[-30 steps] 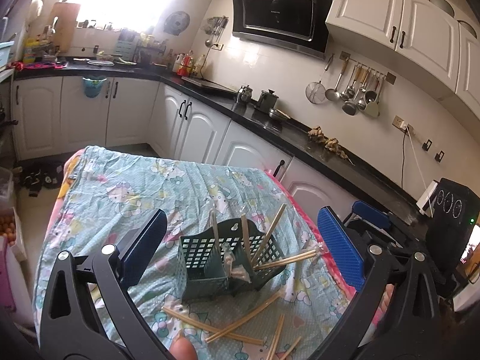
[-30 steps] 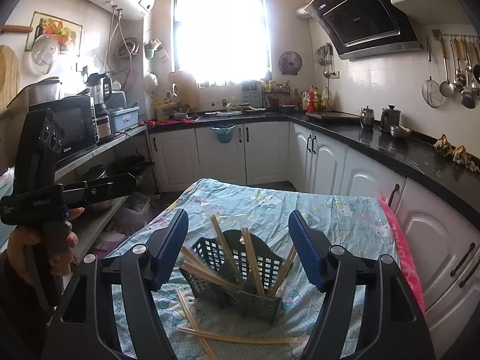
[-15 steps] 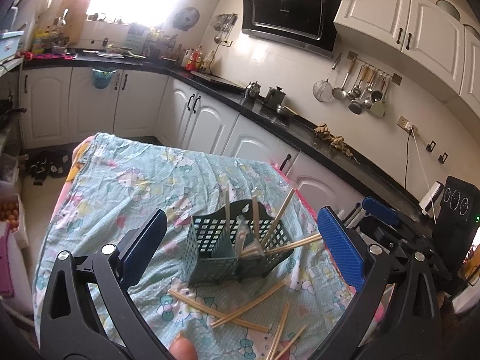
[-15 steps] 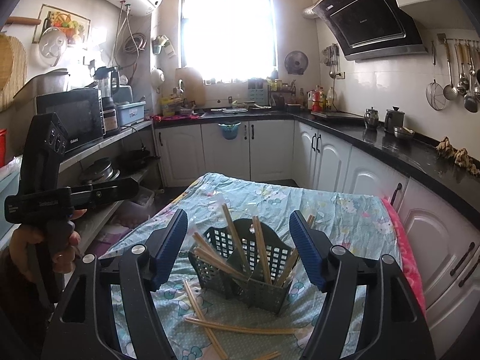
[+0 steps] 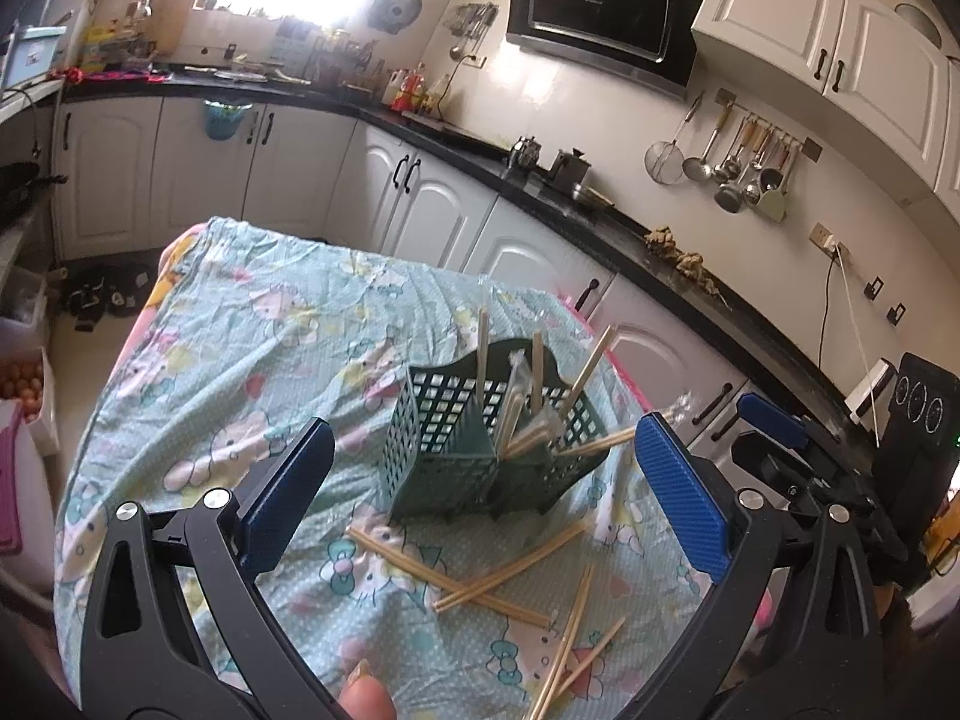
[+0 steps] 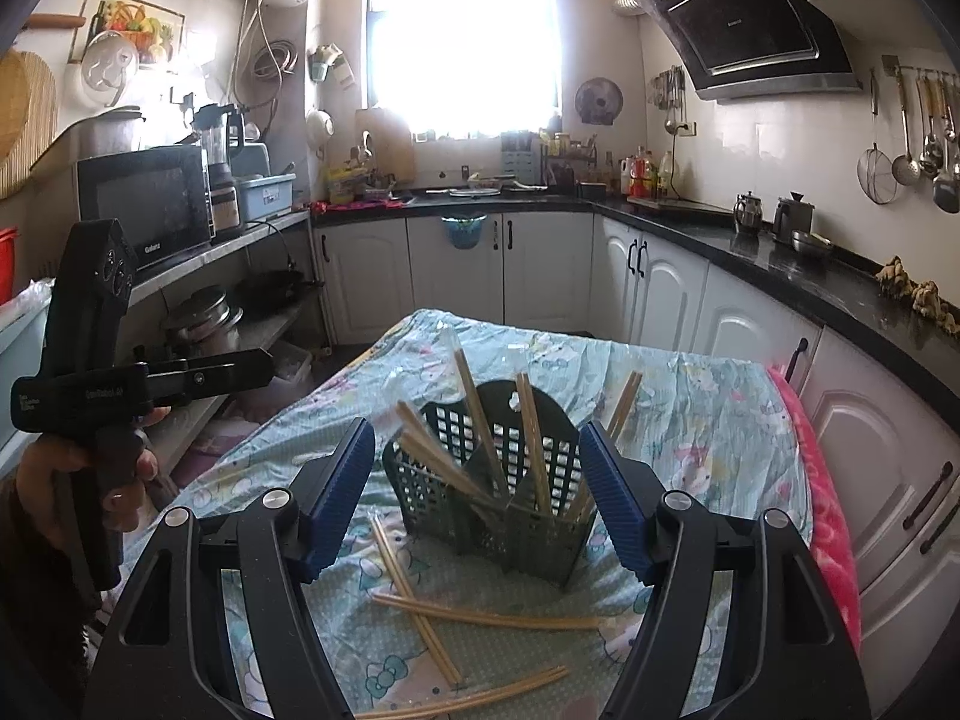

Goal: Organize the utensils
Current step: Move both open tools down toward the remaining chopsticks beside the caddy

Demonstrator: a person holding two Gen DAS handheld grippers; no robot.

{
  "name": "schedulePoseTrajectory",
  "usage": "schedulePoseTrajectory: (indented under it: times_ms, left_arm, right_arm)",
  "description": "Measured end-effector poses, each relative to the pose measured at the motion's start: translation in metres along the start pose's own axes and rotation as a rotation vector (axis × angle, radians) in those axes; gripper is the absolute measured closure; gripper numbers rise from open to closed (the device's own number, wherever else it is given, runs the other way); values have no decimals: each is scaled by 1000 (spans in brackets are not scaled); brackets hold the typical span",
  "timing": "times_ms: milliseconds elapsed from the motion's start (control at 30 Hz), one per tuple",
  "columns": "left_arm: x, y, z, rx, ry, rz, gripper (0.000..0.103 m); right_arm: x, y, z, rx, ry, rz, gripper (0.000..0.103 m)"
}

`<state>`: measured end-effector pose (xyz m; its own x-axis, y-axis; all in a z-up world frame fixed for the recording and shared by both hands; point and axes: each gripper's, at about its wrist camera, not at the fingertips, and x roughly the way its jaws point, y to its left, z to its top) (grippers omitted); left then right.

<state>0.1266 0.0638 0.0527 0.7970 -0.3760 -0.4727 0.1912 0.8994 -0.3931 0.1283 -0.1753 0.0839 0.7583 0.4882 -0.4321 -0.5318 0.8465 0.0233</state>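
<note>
At frame centre, a green slotted utensil basket (image 5: pixel 480 456) stands on the cartoon-print cloth (image 5: pixel 252 360).
Left gripper (image 5: pixel 480 498) and right gripper (image 6: pixel 477 498) both spread, empty; loose chopsticks (image 6: pixel 486 618) lie lower centre.

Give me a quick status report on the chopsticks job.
Left gripper open, empty. Right gripper open, empty. Green basket upright on the cloth, some chopsticks inside; loose chopsticks lying in front. Nothing blocking them.

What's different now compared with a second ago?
Both grippers have eased closer to the green basket, which looms larger in each view. Nothing was gripped or released: left gripper and right gripper stay open, and the loose chopsticks lie unmoved on the cloth.
</note>
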Motion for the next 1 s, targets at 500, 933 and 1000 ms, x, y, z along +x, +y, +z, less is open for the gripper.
schedulePoseTrajectory:
  times_ms: [500, 933, 1000]
  left_arm:
    - [15, 0, -38, 6, 87, 16, 11]
    - [36, 7, -65, 2, 162, 47, 11]
    - [40, 9, -69, -3, 175, 49, 11]
  right_arm:
    - [2, -4, -39, 22, 86, -7, 35]
    - [6, -13, -65, 41, 145, -31, 35]
    - [8, -14, -69, 39, 152, -35, 35]
